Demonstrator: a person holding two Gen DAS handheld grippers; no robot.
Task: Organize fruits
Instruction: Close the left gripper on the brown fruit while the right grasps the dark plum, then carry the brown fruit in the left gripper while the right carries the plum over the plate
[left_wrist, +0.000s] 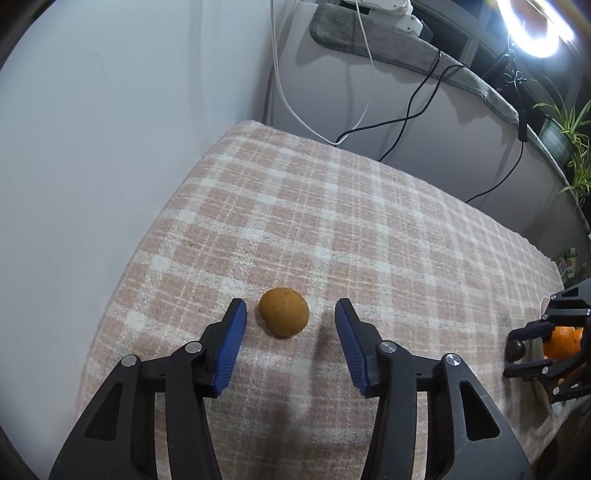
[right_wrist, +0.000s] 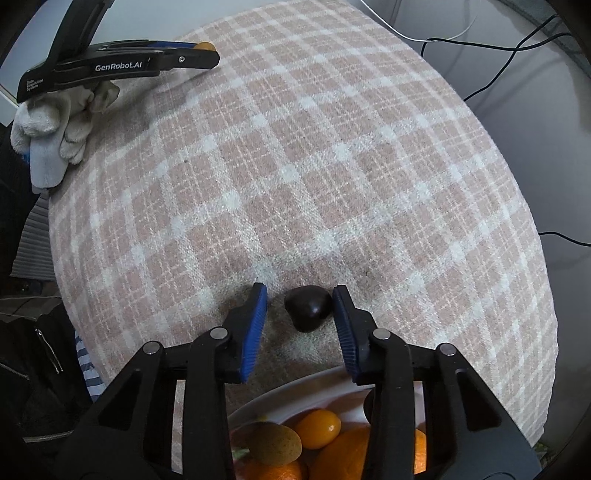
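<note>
The left gripper (left_wrist: 290, 317) stands part open around a small round brown fruit (left_wrist: 283, 312) on the checked cloth (left_wrist: 332, 206); a gap shows on both sides of the fruit, wider on its right, so neither blue pad (left_wrist: 232, 347) touches it. The right gripper (right_wrist: 299, 310) is narrower, astride a dark, nearly black fruit (right_wrist: 307, 307); its right pad (right_wrist: 341, 325) looks to be at the fruit's side, while the left pad (right_wrist: 255, 332) is clear of it, so nothing is gripped. Just below this gripper, a white plate (right_wrist: 295, 391) holds oranges (right_wrist: 317, 428) and a greenish fruit (right_wrist: 275, 443). The pink-and-white cloth covers a table set against a pale wall (left_wrist: 74, 147), with black and white cables (left_wrist: 406, 118) hanging behind, a ring light (left_wrist: 532, 26) and a leafy plant (left_wrist: 572, 147) at far right. A gloved hand (right_wrist: 55, 122) holds the left gripper, whose side reads "GenRobot.AI" (right_wrist: 118, 66).
</note>
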